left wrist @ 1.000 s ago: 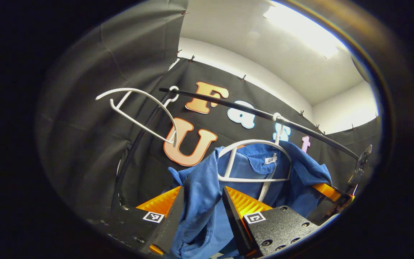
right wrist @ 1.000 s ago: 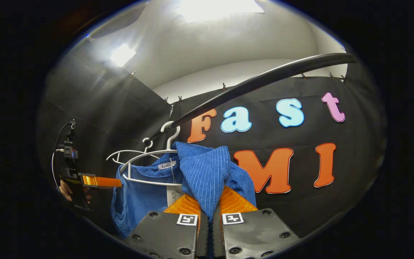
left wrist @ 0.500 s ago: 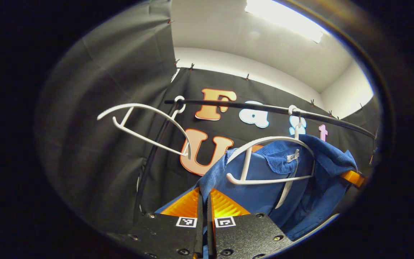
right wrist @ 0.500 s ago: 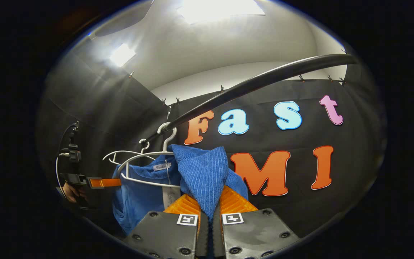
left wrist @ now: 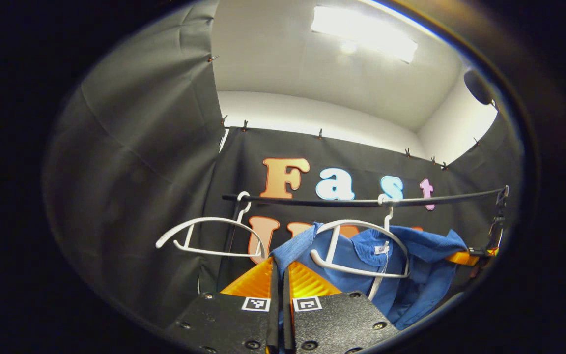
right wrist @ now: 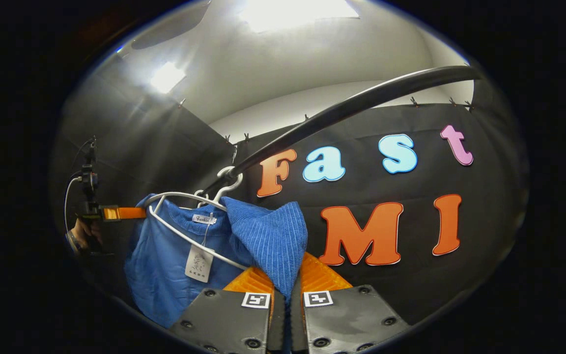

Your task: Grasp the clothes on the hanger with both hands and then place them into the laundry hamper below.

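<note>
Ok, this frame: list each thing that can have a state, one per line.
Blue knit top: both shoulders pulled off its hanger, pinched on each side.
White hanger: hooked on rail, tilted.
Spare white hanger: bare, on rail.
Left gripper: shut on top.
Right gripper: shut on top.

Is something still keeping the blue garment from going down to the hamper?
Yes. The blue garment is draped over the white hanger, which hooks on the black rail. Both the left gripper and the right gripper pinch it.
</note>
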Tool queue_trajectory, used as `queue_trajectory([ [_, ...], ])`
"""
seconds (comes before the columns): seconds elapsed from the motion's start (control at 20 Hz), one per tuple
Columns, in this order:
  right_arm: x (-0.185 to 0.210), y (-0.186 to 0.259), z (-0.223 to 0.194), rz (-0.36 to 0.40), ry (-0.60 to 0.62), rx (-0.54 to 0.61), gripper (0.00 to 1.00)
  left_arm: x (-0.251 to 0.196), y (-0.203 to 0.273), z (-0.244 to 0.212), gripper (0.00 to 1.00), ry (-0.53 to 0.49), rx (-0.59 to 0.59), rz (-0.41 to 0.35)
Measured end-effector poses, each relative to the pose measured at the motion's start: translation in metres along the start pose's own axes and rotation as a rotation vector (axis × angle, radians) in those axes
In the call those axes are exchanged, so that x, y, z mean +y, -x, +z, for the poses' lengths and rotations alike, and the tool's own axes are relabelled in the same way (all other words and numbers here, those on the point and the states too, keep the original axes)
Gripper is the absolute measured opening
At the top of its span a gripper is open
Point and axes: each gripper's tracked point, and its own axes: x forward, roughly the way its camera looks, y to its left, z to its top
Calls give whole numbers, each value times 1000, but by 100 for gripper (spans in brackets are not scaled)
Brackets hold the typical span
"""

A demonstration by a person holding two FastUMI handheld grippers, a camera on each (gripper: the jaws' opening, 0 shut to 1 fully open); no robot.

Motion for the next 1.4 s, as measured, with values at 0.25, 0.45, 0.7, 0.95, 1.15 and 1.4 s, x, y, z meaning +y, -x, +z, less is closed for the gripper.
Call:
queue_trajectory([
  [0.25, 5, 7, 4, 9, 10, -5, 12, 0, 18, 23, 4, 129, 16, -241],
  [0.45, 4, 4, 4, 3, 24, -1, 11, -36, 38, 22, 4, 137, 92, -445],
  [0.7, 1, 5, 4, -33, 47, 9, 12, -30, 45, -2, 7, -13, 234, -431],
  [0.95, -2, 5, 14, -152, 47, -19, 12, 40, 4, -15, 4, 346, 41, -257],
  [1.15, 3, 2, 21, -232, 89, -40, 12, 54, -11, -115, 4, 508, 115, -163],
  [1.4, -29, 2, 16, -337, 118, -19, 12, 17, 0, -177, 4, 482, 224, -121],
])
